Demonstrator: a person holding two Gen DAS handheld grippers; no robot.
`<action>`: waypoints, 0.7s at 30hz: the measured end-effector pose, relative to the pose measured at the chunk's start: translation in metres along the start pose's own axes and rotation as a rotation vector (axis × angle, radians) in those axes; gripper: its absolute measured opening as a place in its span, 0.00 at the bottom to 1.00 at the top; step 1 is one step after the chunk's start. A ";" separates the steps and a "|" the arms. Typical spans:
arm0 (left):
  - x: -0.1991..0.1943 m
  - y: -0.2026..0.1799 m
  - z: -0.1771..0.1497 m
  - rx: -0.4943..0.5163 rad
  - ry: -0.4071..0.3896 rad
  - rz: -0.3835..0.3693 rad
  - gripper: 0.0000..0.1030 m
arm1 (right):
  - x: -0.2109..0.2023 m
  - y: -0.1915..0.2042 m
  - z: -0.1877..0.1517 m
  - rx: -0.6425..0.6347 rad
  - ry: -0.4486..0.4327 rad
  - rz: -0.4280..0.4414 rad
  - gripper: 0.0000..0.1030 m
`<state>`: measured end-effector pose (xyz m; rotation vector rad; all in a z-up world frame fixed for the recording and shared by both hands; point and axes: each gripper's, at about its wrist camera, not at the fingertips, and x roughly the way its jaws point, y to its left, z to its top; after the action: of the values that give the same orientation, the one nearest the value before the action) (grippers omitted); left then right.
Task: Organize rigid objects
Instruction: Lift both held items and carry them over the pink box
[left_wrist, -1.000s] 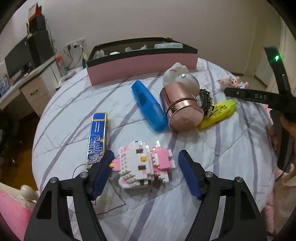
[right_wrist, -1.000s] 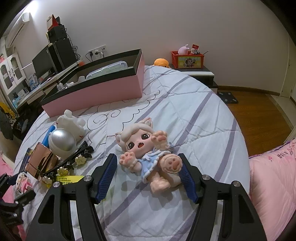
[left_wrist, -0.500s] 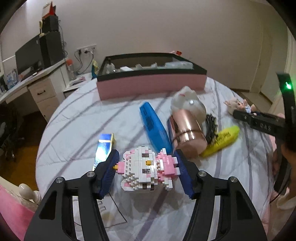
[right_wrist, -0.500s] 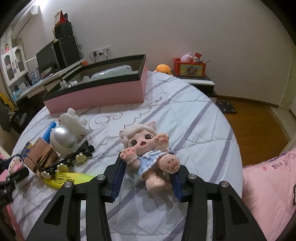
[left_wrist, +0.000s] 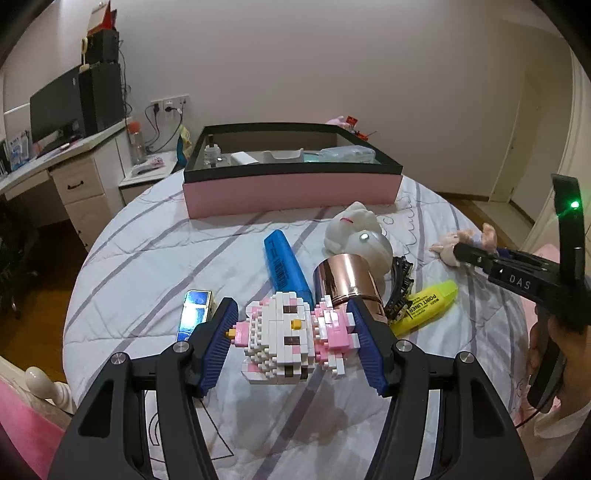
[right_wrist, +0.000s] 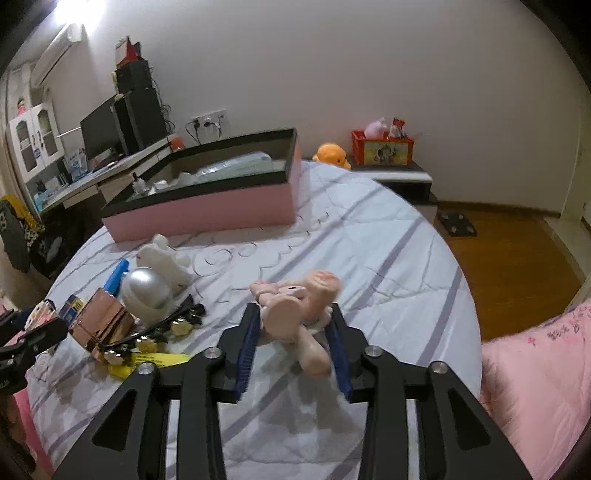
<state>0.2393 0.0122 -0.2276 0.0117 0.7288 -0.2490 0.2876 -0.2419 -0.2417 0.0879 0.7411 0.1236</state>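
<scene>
Across the far side of the bed (left_wrist: 155, 258), the pink box (left_wrist: 291, 192) with its black rim sits near the mattress edge, and bare striped quilt lies open between it and the clutter. On the right wrist view the quilt curves down to wooden floor (right_wrist: 517, 254), with a desk (right_wrist: 110, 173) beyond the box on the other side.

Mid-bed lie a blue case (left_wrist: 286, 266), a copper cylinder (left_wrist: 349, 278), a white rabbit figure (left_wrist: 351, 225), a yellow highlighter (left_wrist: 430, 304) and a blue-gold bar (left_wrist: 195, 312), close together.

Left gripper (left_wrist: 291, 339): blue pads press both sides of the pink-and-white brick cat (left_wrist: 291, 339), which hangs clear above the quilt. Right gripper (right_wrist: 295, 332): narrow, pads clamped on the doll (right_wrist: 295, 314), its feet toward the camera.

A second ago both sets of fingers stood wider, open around toys resting on the quilt; now each toy is gripped, and the doll has tipped from lying face-up.
</scene>
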 end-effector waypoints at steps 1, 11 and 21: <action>0.000 0.000 0.000 0.000 0.001 -0.002 0.61 | 0.004 -0.002 0.000 0.009 0.018 0.011 0.45; -0.003 0.002 0.005 -0.015 -0.033 0.023 0.60 | 0.009 -0.001 -0.002 0.023 0.002 0.021 0.42; -0.040 -0.011 0.029 -0.030 -0.209 0.080 0.60 | -0.048 0.042 0.015 -0.053 -0.190 0.054 0.42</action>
<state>0.2271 0.0072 -0.1792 -0.0135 0.5228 -0.1597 0.2592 -0.2082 -0.1932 0.0681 0.5461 0.1836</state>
